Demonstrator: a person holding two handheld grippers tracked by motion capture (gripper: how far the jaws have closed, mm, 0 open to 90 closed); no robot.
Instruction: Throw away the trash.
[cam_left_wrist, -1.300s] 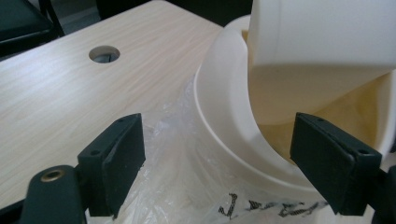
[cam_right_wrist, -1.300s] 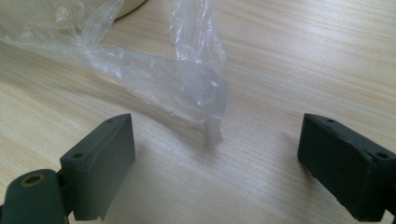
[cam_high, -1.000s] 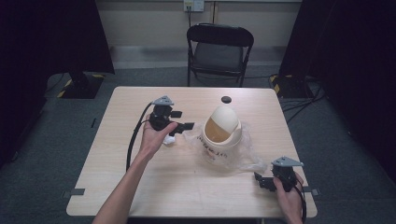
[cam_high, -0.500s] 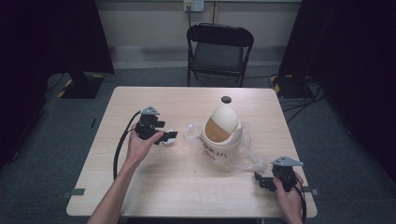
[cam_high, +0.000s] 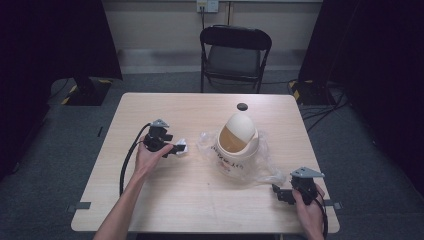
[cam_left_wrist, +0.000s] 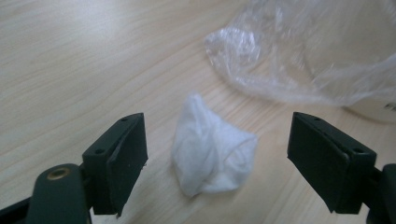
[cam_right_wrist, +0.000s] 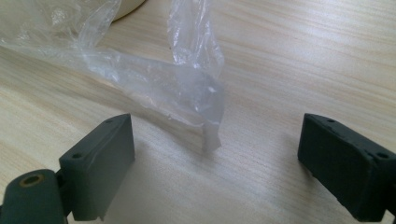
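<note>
While lettering on the white bin (cam_high: 236, 146) is sitting too blurred to read mid-desk (cam_high: 210, 205), its clear plastic bag (cam_high: 260, 167) is trailing right. Left gripper (cam_left_wrist: 215, 154), jaws apart, is flanking a crumpled tissue (cam_left_wrist: 210, 149); right gripper (cam_right_wrist: 217, 158), jaws apart, is facing the bag's tip.

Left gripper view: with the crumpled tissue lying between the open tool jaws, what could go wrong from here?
1. The tissue is soft and low; the left tool could scrape the table or pinch just a corner.
2. The clear plastic bag lies close beyond it; reaching further could snag the film.
</note>
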